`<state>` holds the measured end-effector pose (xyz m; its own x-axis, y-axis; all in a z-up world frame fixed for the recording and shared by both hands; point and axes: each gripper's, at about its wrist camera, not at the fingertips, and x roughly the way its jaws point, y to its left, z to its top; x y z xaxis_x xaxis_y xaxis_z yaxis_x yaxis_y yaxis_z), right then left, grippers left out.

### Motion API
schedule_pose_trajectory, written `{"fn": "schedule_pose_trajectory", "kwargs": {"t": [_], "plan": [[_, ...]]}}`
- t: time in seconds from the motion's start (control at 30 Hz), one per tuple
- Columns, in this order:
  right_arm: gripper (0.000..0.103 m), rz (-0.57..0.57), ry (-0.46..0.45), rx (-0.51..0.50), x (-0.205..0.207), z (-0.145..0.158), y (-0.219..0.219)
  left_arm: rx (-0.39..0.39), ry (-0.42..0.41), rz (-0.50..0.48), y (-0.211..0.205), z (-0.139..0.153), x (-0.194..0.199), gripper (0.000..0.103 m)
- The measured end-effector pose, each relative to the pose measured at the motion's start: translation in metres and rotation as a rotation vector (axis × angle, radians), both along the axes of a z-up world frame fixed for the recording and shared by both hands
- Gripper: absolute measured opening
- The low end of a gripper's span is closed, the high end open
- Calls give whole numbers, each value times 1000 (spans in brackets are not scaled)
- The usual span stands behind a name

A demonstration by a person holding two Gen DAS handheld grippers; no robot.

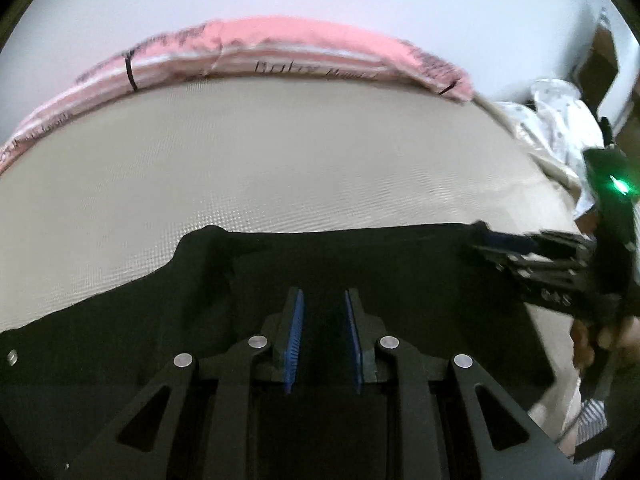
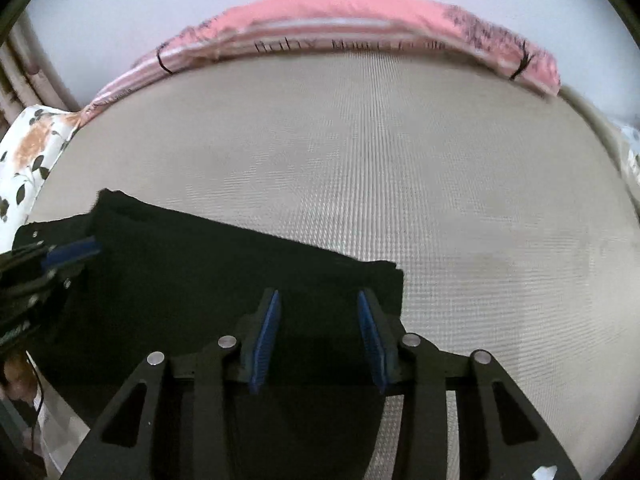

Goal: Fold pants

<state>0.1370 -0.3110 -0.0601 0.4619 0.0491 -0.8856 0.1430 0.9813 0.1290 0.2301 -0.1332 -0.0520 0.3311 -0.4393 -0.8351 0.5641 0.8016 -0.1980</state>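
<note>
The pants (image 1: 360, 264) lie flat on the mat (image 1: 280, 160), a dark block near its front edge, well apart from the pink bedding (image 1: 280, 40) along the far side. The fabric looks already doubled; the far edge runs straight, which suggests a fold partly done.

At the left of the cloth, the left gripper (image 1: 322, 300) points steeply down over the pants. Its blue pads (image 1: 294, 332) stand a narrow gap apart, and nothing is seen pinched between them; the cloth lies beneath, not in the gap. The placement suits a re-grip on the left portion of the cloth. In the right wrist view it enters from the left edge at the pants' left end (image 2: 72, 252).

Further right, the right gripper (image 2: 318, 300) hangs over the pants' right end, near the corner (image 2: 394, 276). Its fingers (image 2: 370, 332) are spread wider than the left pair and hold no fabric; whether they touch the cloth cannot be told. In the left wrist view its body (image 1: 520, 252) reaches in from the right, with a hand (image 1: 600, 336) behind it.

Judgement: both tools are stationed at opposite ends so that the next fold can be lifted evenly. Risk: a one-sided pinch would skew the fold.
</note>
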Motion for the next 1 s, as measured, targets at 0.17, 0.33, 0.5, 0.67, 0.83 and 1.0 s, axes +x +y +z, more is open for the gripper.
{"fn": "schedule_pose_trajectory", "kwargs": {"t": [0.17, 0.33, 0.5, 0.67, 0.83, 1.0], "plan": [[37, 14, -6, -4, 0, -1, -2, -105, 109, 55, 19, -23, 27, 22], [39, 13, -2, -8, -2, 1, 2, -100, 126, 20, 24, -23, 30, 22], [39, 27, 6, 39, -30, 10, 13, 16, 80, 50, 36, -18, 5, 24], [39, 71, 68, 65, -72, 4, 29, 87, 44, 57, 75, -16, -32, 28], [43, 98, 81, 62, -94, 2, 50, 37, 87, 178, 139, 3, -61, 29], [43, 189, 89, 83, -89, 2, 92, -36, 85, 357, 227, 34, -88, 37]]}}
